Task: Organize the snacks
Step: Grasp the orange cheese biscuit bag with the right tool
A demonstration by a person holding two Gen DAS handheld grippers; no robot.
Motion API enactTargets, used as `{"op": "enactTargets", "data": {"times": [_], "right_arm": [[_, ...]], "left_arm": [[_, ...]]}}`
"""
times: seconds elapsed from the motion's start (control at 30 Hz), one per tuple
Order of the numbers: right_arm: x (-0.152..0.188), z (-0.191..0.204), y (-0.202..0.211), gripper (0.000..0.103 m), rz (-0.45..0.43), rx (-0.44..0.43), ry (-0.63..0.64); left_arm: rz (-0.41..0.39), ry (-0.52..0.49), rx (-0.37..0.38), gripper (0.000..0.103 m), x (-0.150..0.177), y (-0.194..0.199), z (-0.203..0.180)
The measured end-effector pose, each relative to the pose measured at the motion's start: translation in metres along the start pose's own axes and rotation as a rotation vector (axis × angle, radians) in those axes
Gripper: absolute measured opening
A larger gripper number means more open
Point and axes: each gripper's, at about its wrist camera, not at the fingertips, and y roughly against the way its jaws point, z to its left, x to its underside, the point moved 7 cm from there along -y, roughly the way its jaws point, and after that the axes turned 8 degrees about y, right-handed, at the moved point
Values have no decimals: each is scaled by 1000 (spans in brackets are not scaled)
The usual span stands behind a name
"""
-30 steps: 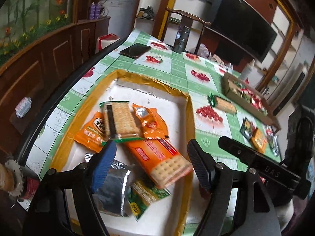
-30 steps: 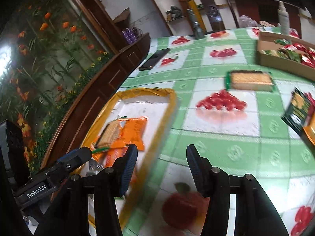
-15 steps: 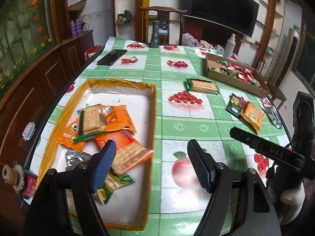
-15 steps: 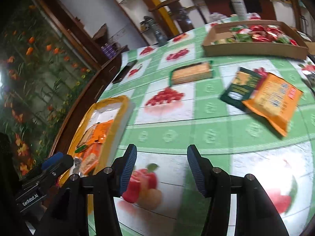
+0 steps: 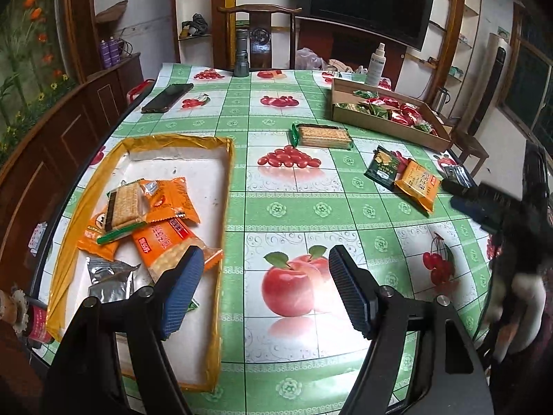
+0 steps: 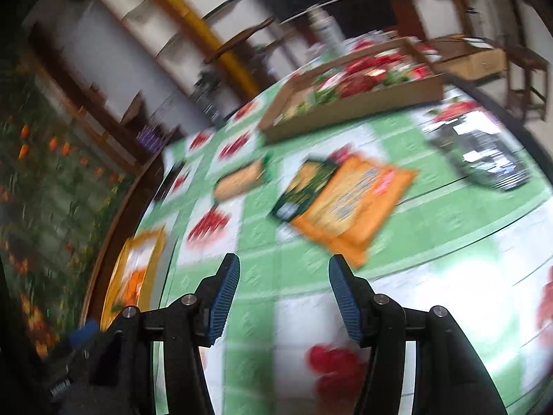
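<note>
A yellow-rimmed white tray (image 5: 226, 186) at the table's left holds several orange, silver and cracker snack packs (image 5: 166, 204). My left gripper (image 5: 264, 288) is open and empty, above the table by the tray's near right corner. Loose on the table lie a green-ended cracker pack (image 5: 323, 135), a dark green packet (image 5: 384, 166), an orange packet (image 5: 419, 184) and a dark packet (image 5: 456, 173). My right gripper (image 6: 283, 292) is open and empty, just short of the orange packet (image 6: 352, 204) and the green packet (image 6: 306, 186). The right wrist view is blurred.
A cardboard box (image 5: 387, 126) of red and green snacks stands at the far right. A phone (image 5: 167, 98), a grey flashlight (image 5: 242, 53) and a spray bottle (image 5: 376, 64) are at the far side. A wooden chair (image 5: 259, 34) stands behind.
My left gripper has pulled back and swung right, off the tray. My right gripper has swung right from the tray towards the orange and green packets. Both stay open.
</note>
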Motion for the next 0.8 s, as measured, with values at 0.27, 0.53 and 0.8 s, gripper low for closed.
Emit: {"op": "enactTargets", "data": {"times": [0.27,0.53,0.8], "right_arm": [[-27,-63,7,62,-46,133,-93],[-35,-73,-41,63,49,191,-124],[-36,-47,-73,77,92,240,-85]], "left_arm": [[38,23,31,74,6,-12,-1],[44,18,43,74,7,-14,-2],[59,28,58,74,9,-21,-1]]}}
